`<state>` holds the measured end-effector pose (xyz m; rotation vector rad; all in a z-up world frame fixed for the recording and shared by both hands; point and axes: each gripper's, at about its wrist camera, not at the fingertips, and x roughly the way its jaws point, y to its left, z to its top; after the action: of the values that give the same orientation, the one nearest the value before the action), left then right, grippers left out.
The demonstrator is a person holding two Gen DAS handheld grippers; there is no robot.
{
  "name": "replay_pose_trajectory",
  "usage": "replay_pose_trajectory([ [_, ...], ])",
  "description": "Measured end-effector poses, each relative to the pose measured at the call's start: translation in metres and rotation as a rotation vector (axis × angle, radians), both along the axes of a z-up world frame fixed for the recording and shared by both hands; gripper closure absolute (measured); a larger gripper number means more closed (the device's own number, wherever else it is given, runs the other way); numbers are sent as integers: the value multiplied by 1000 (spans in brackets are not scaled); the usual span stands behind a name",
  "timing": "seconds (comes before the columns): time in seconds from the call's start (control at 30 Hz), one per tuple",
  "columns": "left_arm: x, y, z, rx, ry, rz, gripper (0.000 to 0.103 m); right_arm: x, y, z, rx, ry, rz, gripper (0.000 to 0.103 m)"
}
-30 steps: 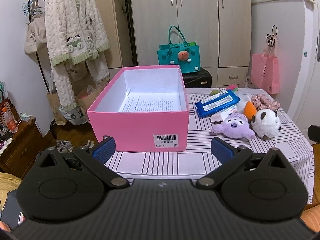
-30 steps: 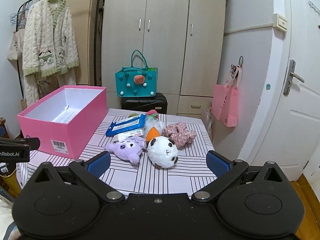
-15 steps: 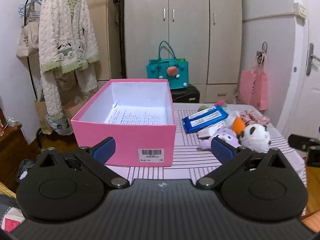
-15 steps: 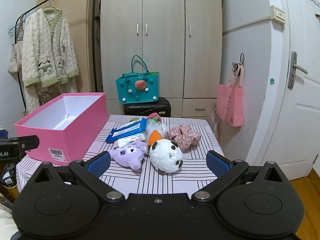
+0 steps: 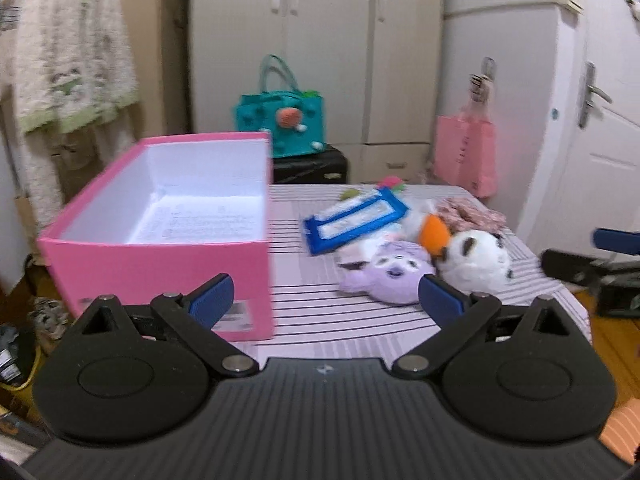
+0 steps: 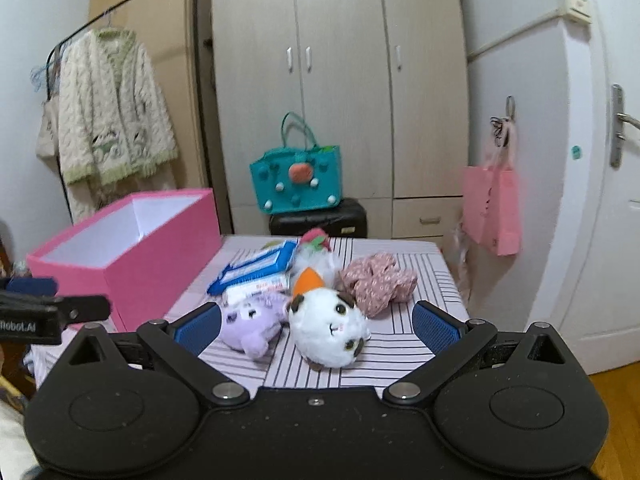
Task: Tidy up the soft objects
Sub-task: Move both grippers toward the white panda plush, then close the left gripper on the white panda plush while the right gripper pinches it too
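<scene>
While both handheld grippers hover short of the striped table (image 6: 400, 354), nothing is pinched in either: the left gripper (image 5: 326, 296), filling the bottom of its own view, has its blue-padded fingers (image 5: 210, 294) spread wide and empty, and the right gripper (image 6: 316, 326), low in its frame, is splayed just as broadly with nothing between its pads. A pink box (image 5: 168, 264) stands open on the left half of the table, its white inside holding only a printed sheet (image 5: 200, 222) lying flat on the bottom. To the right of the box, well apart from it, the soft things lie bunched together at centre frame: a purple plush (image 6: 250, 322) and a white plush (image 6: 330, 330) with dark patches touching side by side at the near edge of the pile, an orange piece (image 6: 308, 278) poking up just behind them, a pink floral scrunchie (image 6: 378, 282) to the right, and a blue-edged packet (image 6: 260, 266) leaning toward the box. In the right wrist view the left gripper's black finger juts in from the left edge, beside the box's near corner. Beyond the table, a teal bag (image 6: 298, 182) sits on a black case (image 6: 320, 218) before the beige wardrobe (image 6: 340, 80), a pink tote (image 6: 494, 208) hangs at right, and a knitted cardigan (image 6: 114, 112) hangs on a rack at upper left.
</scene>
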<state>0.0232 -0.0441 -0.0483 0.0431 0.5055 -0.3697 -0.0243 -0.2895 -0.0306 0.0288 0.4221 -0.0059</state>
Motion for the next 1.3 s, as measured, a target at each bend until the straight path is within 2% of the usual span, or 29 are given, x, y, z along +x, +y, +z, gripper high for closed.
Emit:
replay_pose_trajectory([
  [0.17,20,-26,-9,-21,60,-112,3,15,-6,-20,-25,42,36,0],
  [0.3,34,-47,-15,-4,83,-174,5,27,-18,-36,-16,77,61,3],
  [0.57,63,-96,-26,-6,159,-354,19,59,-36,-68,15,122,151,8],
  [0.63,69,-106,-29,-8,169,-378,24,69,-39,-76,21,144,158,14],
  [0.73,79,-119,-32,-12,177,-397,26,82,-43,-82,32,162,167,18],
  [0.97,101,-137,-44,-53,225,-424,29,95,-43,-90,22,133,201,26],
  [1.1,104,-140,-51,-65,248,-419,34,94,-42,-91,24,112,215,42],
  [1.3,96,-141,-50,-80,261,-423,37,88,-38,-86,1,120,204,45],
])
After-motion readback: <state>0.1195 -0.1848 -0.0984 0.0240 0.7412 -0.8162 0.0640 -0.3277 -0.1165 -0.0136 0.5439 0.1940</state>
